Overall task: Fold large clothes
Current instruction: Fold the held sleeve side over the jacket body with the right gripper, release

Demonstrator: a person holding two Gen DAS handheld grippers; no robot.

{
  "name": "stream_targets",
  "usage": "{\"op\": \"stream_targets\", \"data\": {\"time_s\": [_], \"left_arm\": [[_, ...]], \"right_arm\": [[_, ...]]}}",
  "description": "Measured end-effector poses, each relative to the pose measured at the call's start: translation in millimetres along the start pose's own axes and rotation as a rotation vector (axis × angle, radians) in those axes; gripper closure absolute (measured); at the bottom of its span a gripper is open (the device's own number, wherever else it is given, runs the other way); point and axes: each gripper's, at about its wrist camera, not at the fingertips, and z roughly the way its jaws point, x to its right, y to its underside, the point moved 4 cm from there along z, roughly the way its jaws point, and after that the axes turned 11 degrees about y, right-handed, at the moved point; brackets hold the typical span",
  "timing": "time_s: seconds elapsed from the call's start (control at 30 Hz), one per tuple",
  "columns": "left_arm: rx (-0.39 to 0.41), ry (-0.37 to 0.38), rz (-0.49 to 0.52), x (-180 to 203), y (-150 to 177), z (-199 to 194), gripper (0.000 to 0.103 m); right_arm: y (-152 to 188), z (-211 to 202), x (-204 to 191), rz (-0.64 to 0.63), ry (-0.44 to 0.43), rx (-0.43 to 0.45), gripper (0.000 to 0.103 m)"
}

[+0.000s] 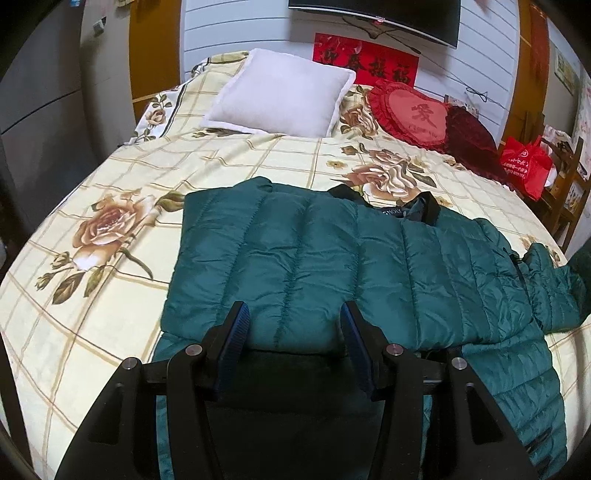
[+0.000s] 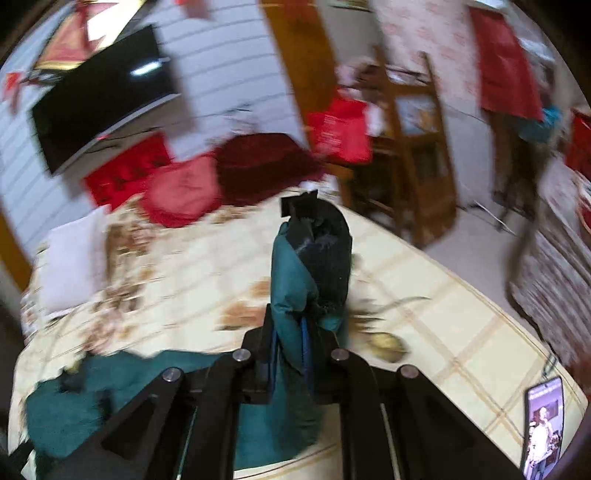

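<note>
Pinching teal jacket sleeve, right gripper, floral bed

The left wrist view is sharp and evenly lit by soft, dim indoor light. A dark shadow pools between the left gripper fingers on the jacket just below them. Far ahead, the TV shows a faint glare. The bed curves strongly toward the edges, with black corners. The right wrist view is heavily motion-blurred everywhere except the right gripper and the sleeve in it; a bright glint streaks its TV.
</note>
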Motion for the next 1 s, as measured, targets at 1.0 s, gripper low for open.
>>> {"op": "stream_targets", "data": {"time_s": [1.0], "left_arm": [[0.056, 0.087, -0.238, -51.4, -13.0, -18.0, 0.048]], "right_arm": [[231.5, -29.6, -429.3, -0.505, -0.634, -0.385, 0.092]]}}
